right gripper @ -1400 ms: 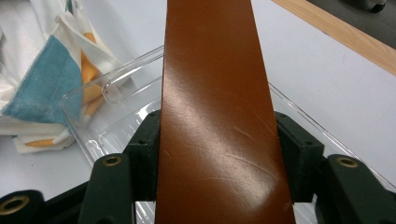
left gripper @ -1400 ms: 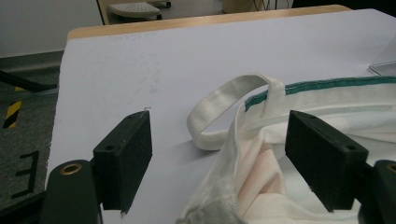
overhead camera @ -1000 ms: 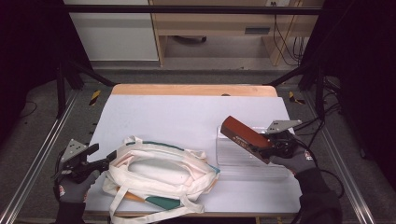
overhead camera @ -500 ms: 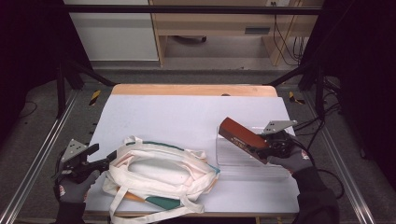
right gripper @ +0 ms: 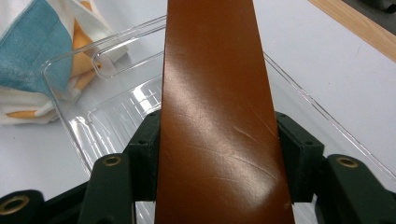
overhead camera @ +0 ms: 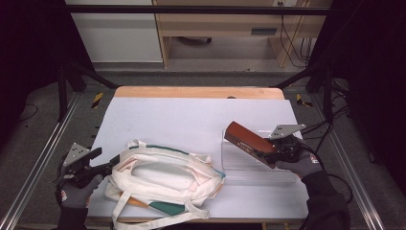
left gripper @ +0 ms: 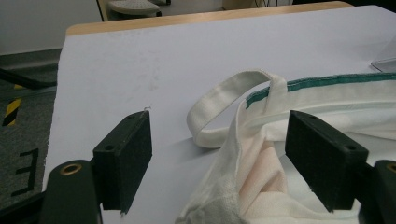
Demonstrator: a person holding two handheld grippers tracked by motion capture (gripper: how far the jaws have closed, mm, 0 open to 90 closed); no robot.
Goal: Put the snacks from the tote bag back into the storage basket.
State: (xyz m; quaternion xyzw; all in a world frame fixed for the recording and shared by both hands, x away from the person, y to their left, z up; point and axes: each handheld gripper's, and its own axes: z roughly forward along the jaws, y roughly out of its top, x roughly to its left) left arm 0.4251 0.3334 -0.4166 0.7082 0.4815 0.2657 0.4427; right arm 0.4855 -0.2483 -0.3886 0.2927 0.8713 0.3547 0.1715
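One brown case (overhead camera: 249,143), clamped between the jaws of the right gripper (overhead camera: 275,154), held tilted above one clear plastic tray (overhead camera: 239,165) on the white table (overhead camera: 191,115). One cloth tote bag (overhead camera: 163,175) just left of the tray. Left gripper (overhead camera: 103,165) spread wide, bag's edge between the jaws, one loop handle (left gripper: 224,100) ahead.

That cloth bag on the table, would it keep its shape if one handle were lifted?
Probably not: the tote bag lies slumped and creased, its handle curling loosely. It likely sags, looks light, and would drag rather than roll.
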